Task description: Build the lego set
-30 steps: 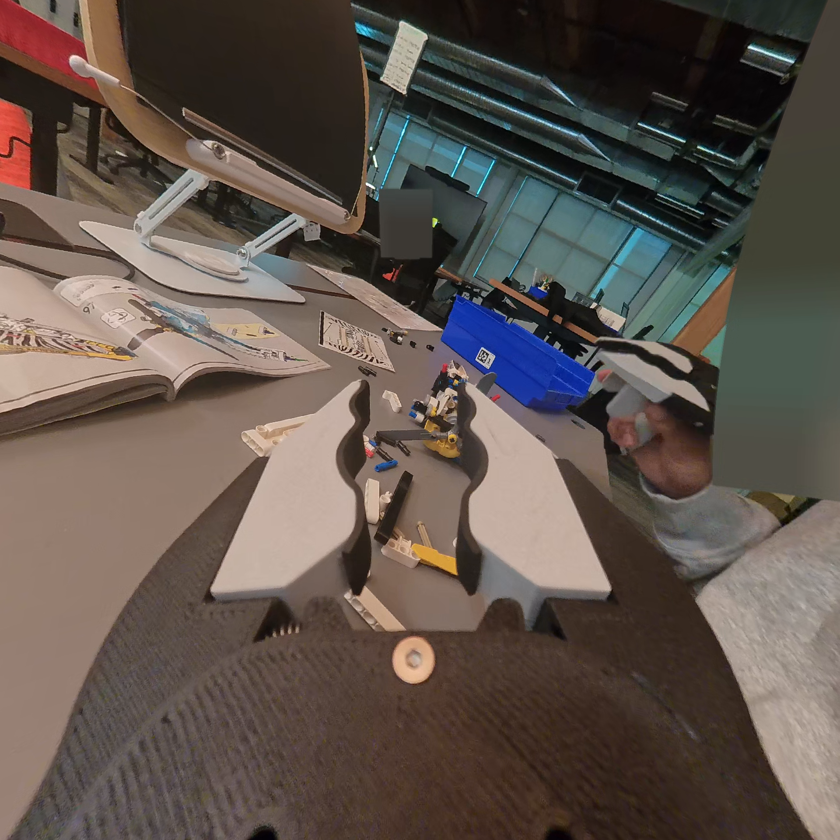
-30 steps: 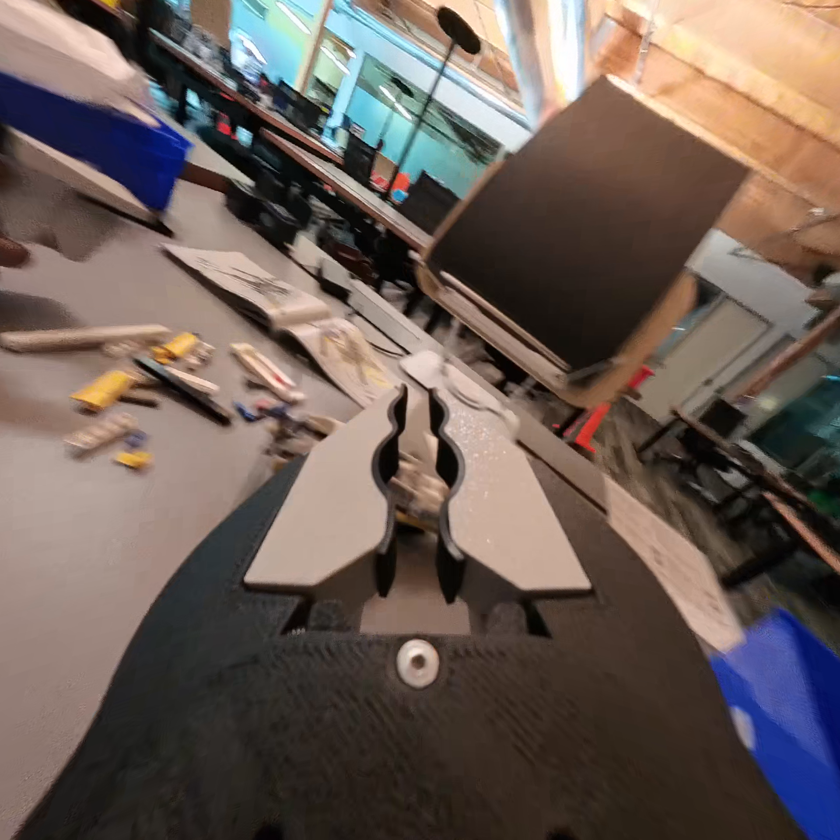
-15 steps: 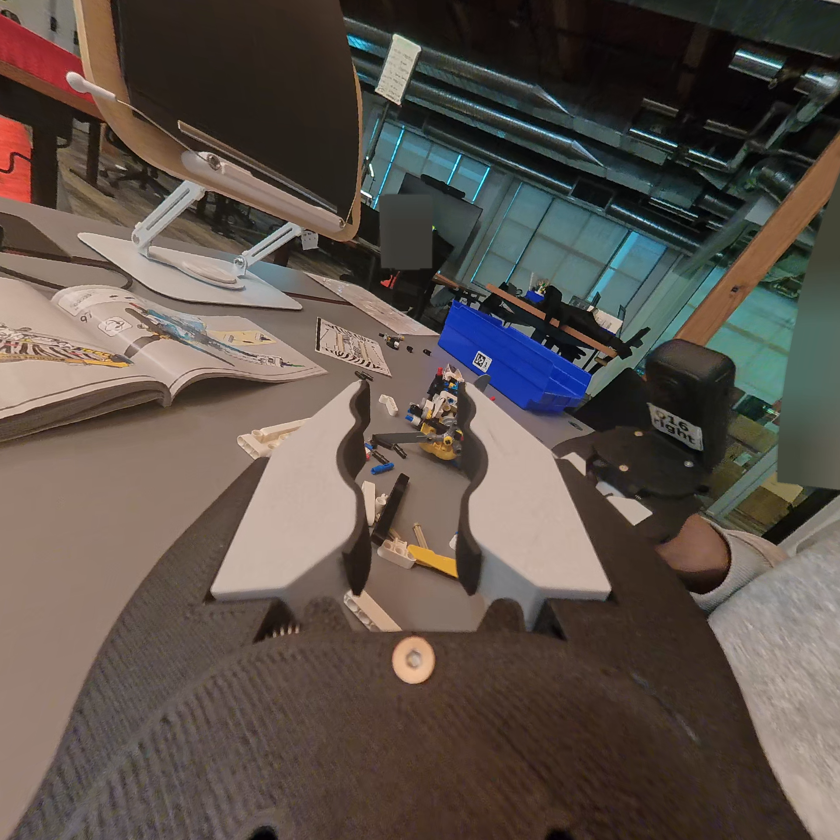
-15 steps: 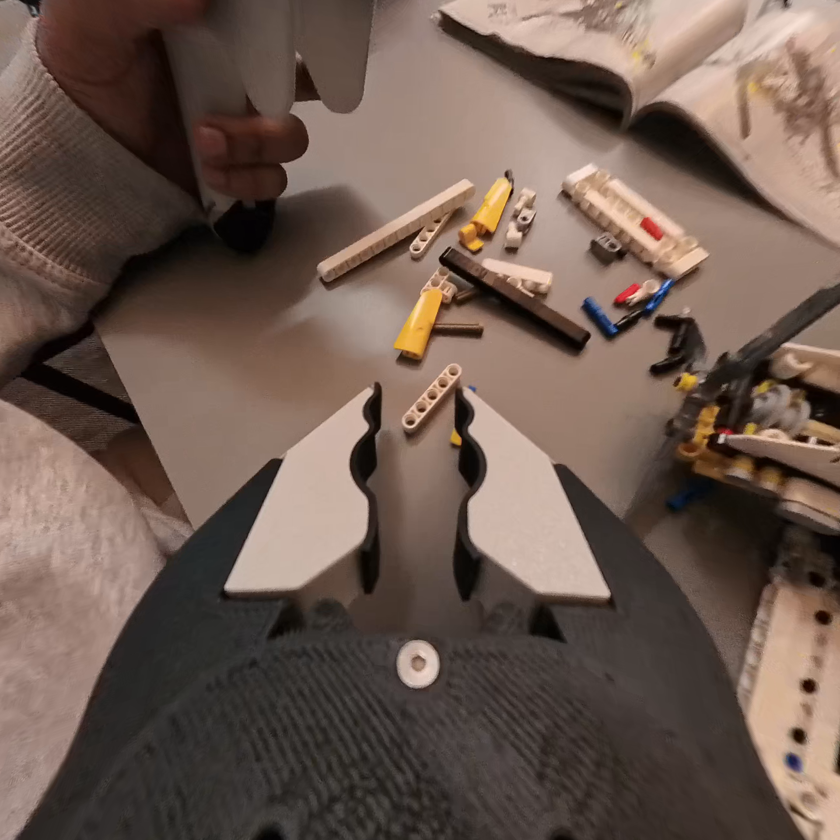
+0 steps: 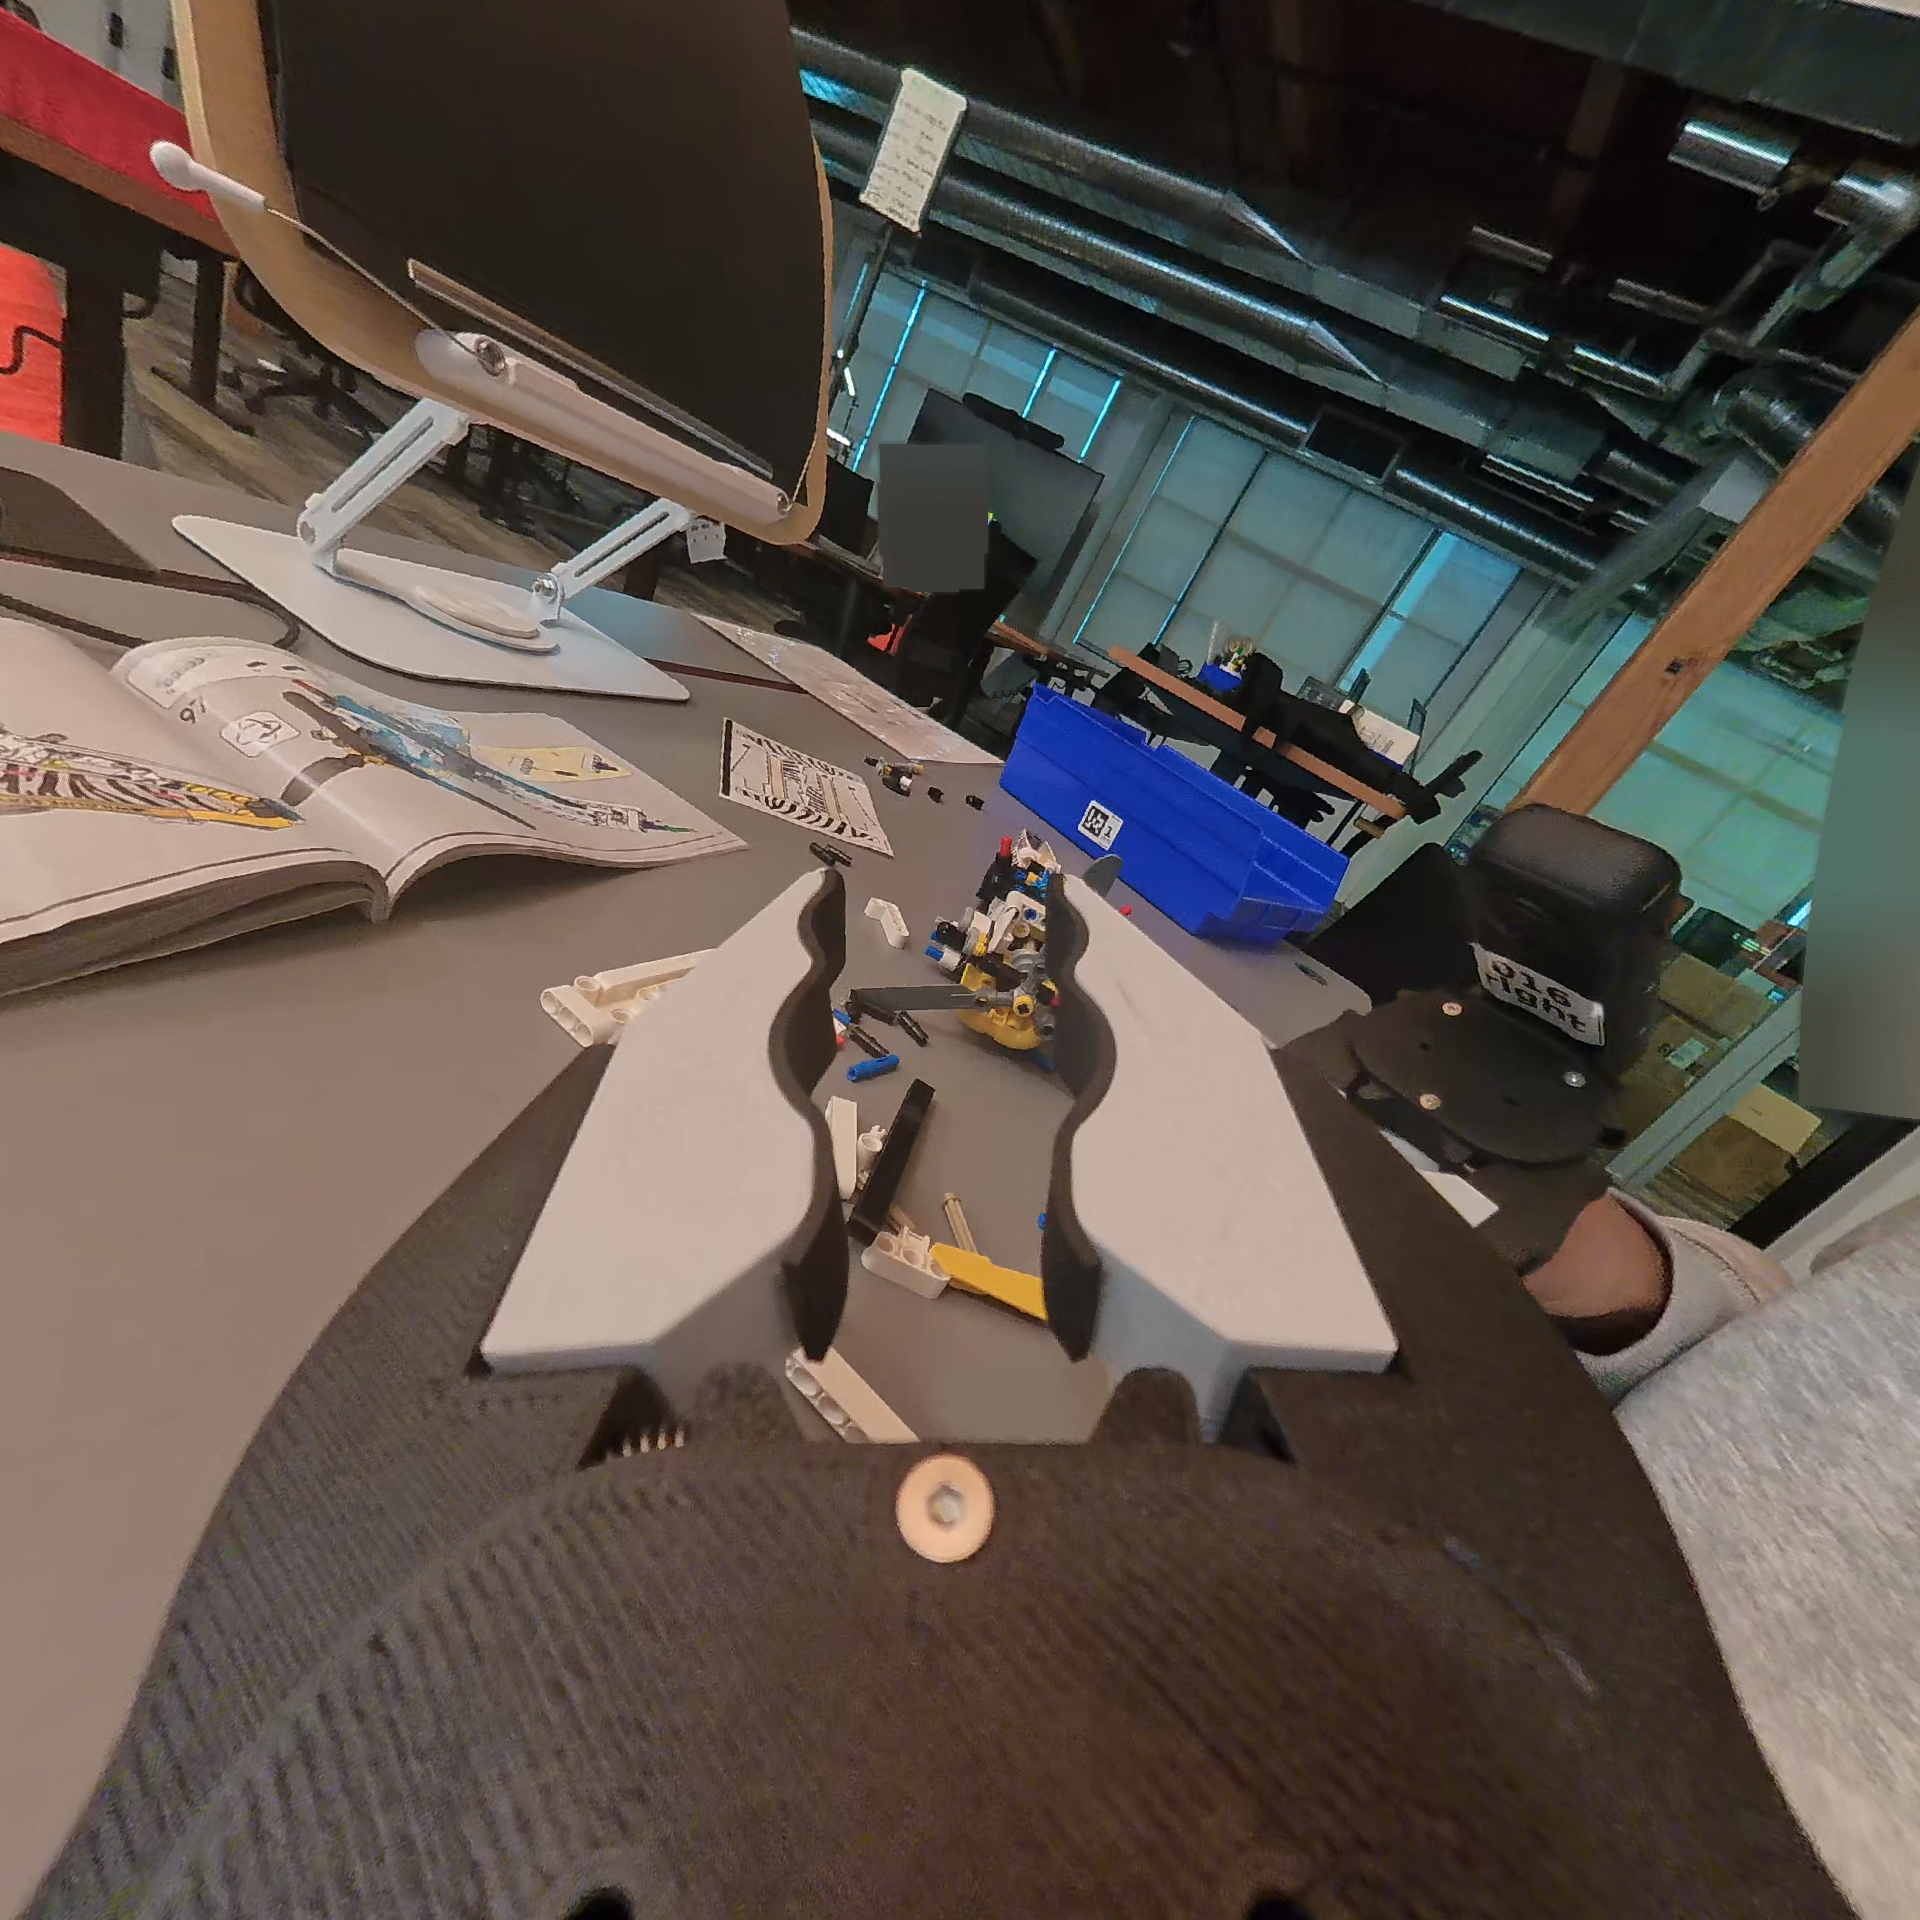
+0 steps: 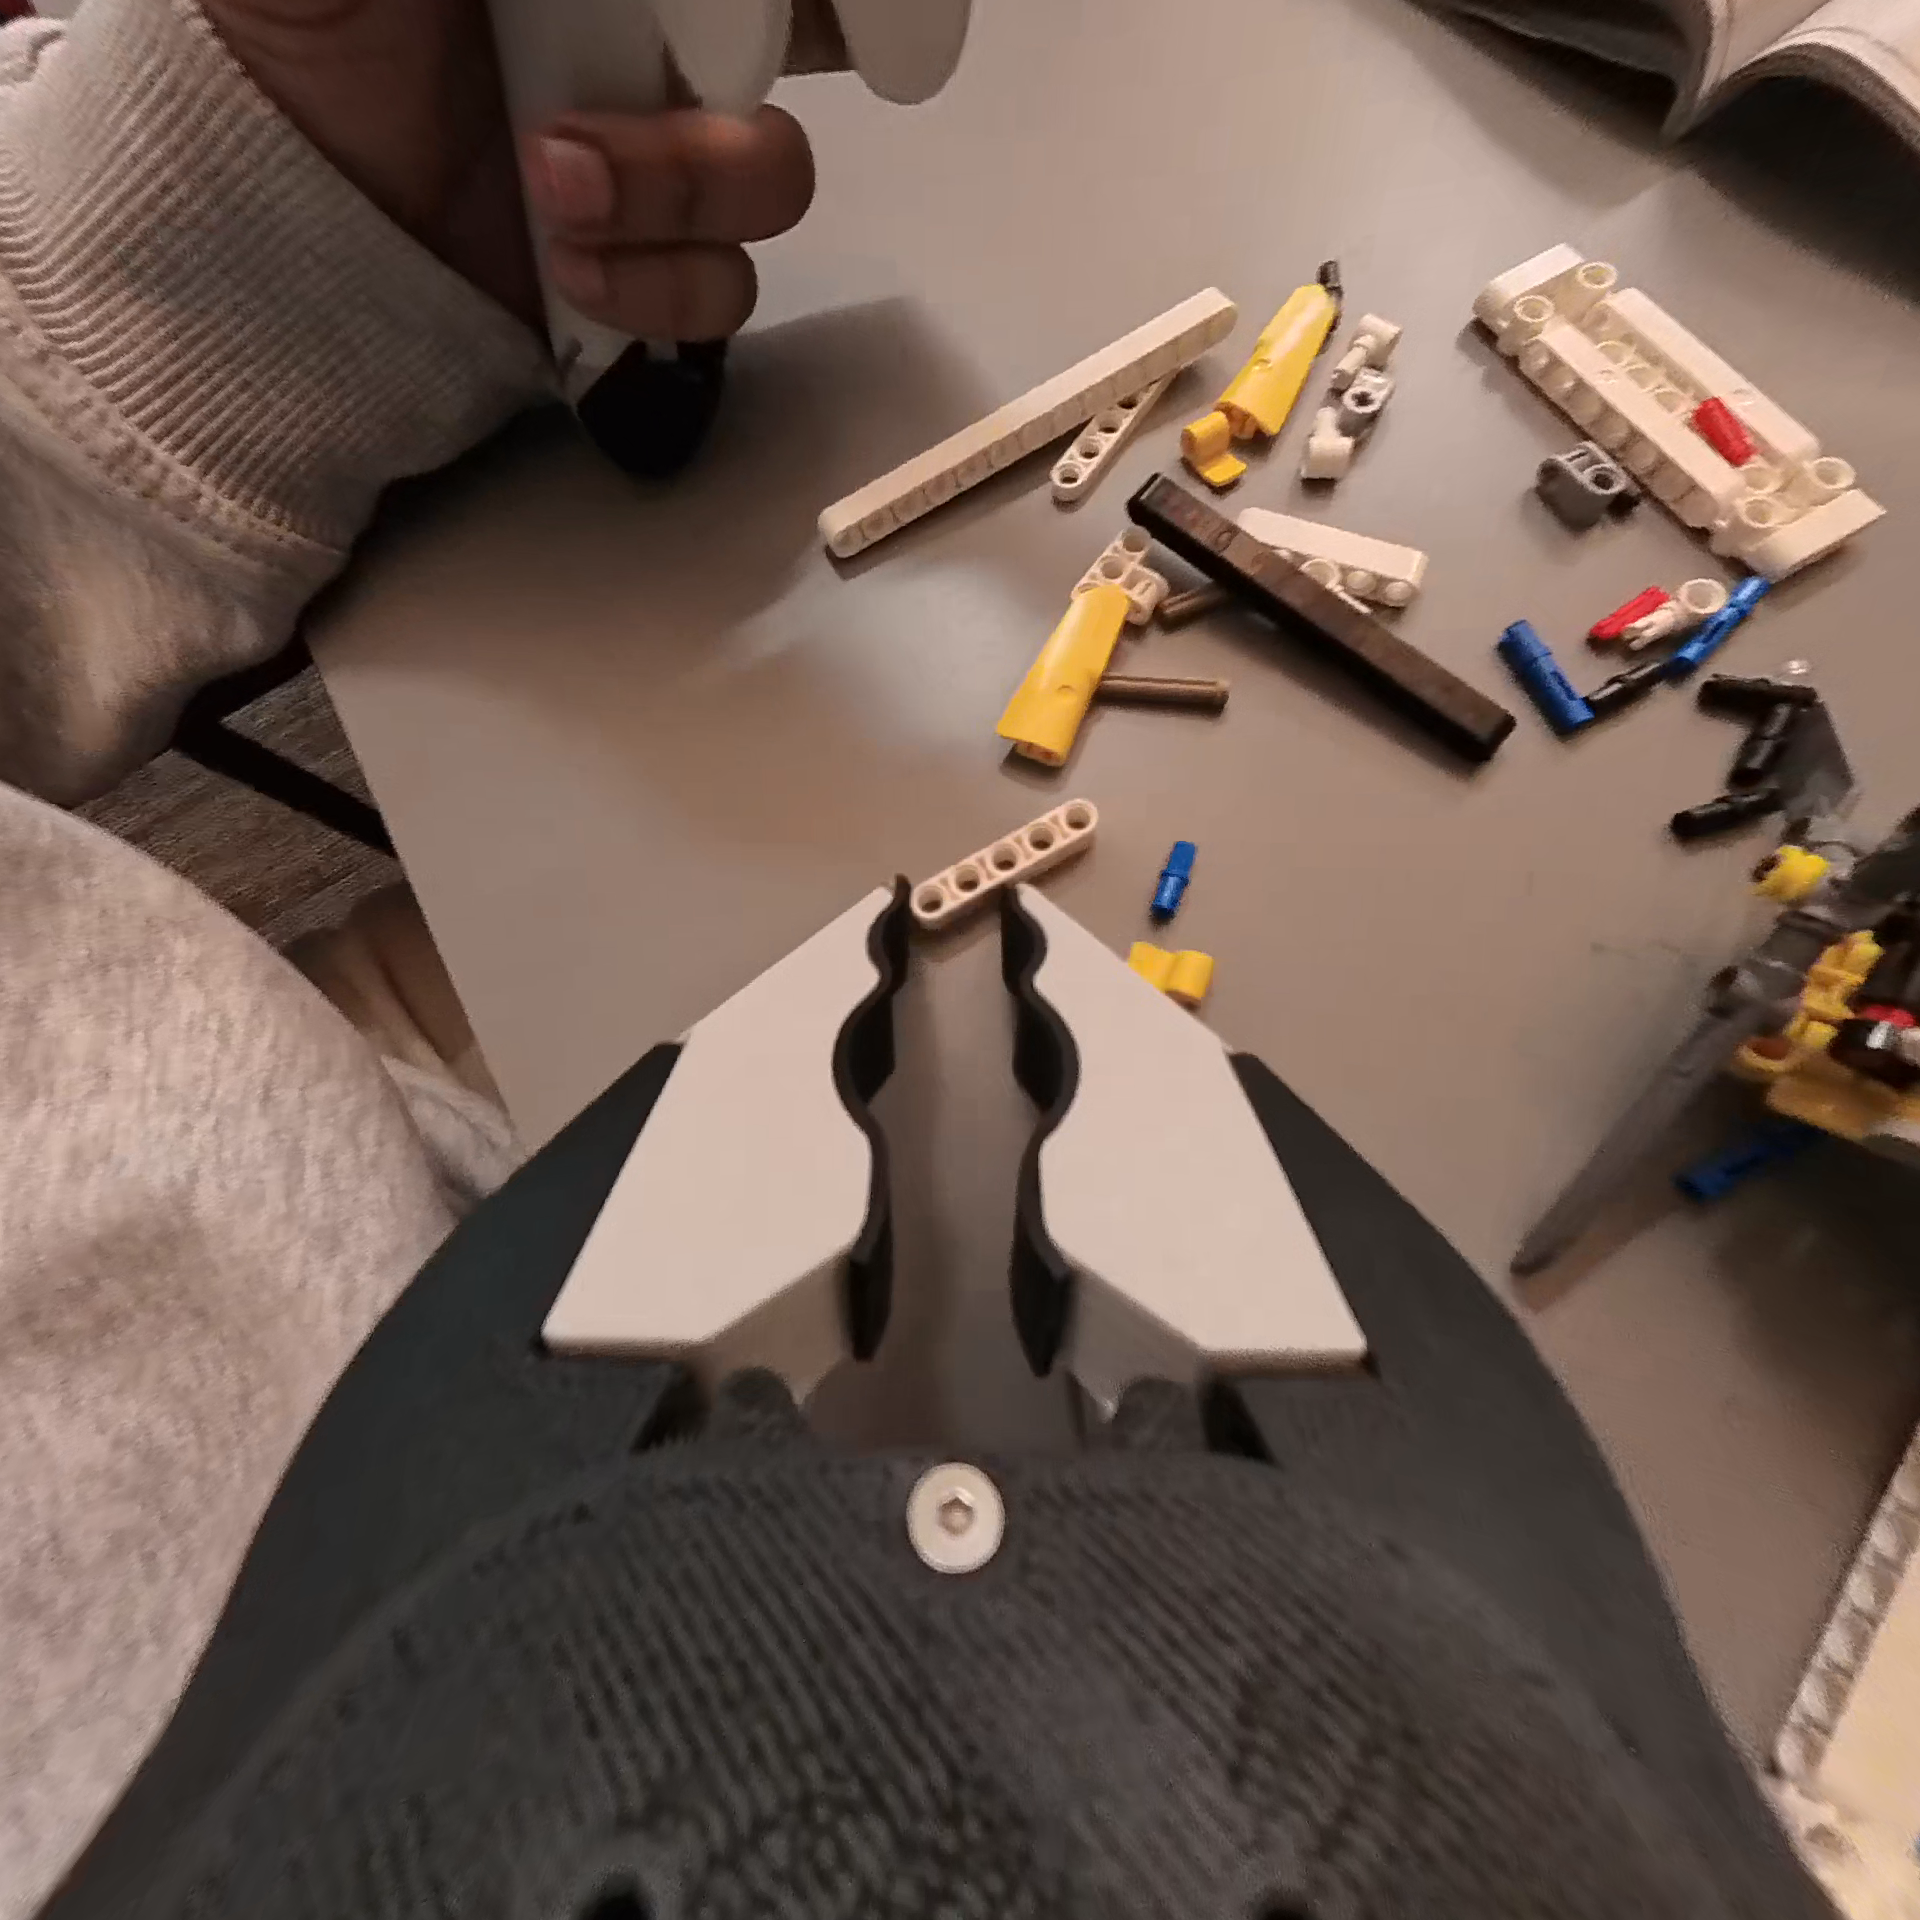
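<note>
My left gripper [image 5: 945, 894] is open and empty, held low over the grey table [image 5: 312, 1091]. Loose Lego pieces lie between its fingers, among them a black beam [image 5: 894, 1153] and a yellow panel [image 5: 987, 1278]. The partly built yellow and white model [image 5: 997, 956] stands beyond its tips. My right gripper [image 6: 956, 899] is open and empty, pointing down at the table. A small tan five-hole beam [image 6: 1003, 862] lies flat right at its fingertips. The model [image 6: 1829, 1049] is at the right edge of that view.
Around the right gripper lie a long white beam [image 6: 1023, 426], yellow panel [image 6: 1065, 675], black beam [image 6: 1320, 618], white assembly [image 6: 1673, 405] and blue pin [image 6: 1174, 878]. An open manual [image 5: 312, 779], tablet stand [image 5: 447, 613] and blue bin [image 5: 1164, 821] sit farther back. The table's near edge [image 6: 364, 748] is left of the right gripper. Tip to tip, the grippers are about 15 cm apart.
My right gripper swung from facing across the table to pointing down over the loose pieces, then closed in on the tan beam with its jaws narrower. The left gripper hardly moved.
</note>
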Demonstrator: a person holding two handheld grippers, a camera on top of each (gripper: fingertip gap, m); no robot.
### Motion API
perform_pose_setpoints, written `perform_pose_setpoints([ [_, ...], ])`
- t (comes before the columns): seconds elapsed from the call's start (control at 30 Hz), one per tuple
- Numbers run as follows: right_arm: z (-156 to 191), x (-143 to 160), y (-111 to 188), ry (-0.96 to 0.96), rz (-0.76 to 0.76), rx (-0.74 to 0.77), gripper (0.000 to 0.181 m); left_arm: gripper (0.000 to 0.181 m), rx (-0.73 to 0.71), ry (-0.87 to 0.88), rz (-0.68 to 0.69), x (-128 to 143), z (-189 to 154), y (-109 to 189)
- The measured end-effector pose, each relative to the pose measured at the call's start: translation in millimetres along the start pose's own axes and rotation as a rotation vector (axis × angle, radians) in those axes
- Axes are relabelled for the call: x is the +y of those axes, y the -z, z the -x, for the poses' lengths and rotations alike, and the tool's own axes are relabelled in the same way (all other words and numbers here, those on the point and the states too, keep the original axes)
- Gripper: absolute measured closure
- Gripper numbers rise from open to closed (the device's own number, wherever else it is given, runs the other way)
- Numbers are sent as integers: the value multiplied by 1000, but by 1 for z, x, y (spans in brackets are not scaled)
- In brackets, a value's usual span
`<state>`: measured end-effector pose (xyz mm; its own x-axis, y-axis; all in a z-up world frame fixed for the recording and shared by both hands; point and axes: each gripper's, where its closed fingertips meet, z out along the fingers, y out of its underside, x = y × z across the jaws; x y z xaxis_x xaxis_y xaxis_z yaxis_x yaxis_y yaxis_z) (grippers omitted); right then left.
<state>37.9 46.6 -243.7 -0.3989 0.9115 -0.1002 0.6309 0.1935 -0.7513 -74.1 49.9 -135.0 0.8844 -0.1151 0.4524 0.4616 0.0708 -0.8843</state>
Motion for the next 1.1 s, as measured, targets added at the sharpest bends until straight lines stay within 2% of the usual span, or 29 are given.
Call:
perform_pose_setpoints([
  [0.17,15,6,5,54,13,-83,174,145,0,1,0,0,0,0],
  [0.37,13,20,20,44,40,-116,175,145,1,4,2,0,0,0],
  [0.57,-7,34,39,40,107,-50,175,145,0,8,2,0,1,0],
  [0.83,-38,46,57,-78,135,57,173,145,-1,12,2,0,1,0],
  [1.1,-32,37,61,-79,48,49,161,145,-1,16,4,0,2,0],
])
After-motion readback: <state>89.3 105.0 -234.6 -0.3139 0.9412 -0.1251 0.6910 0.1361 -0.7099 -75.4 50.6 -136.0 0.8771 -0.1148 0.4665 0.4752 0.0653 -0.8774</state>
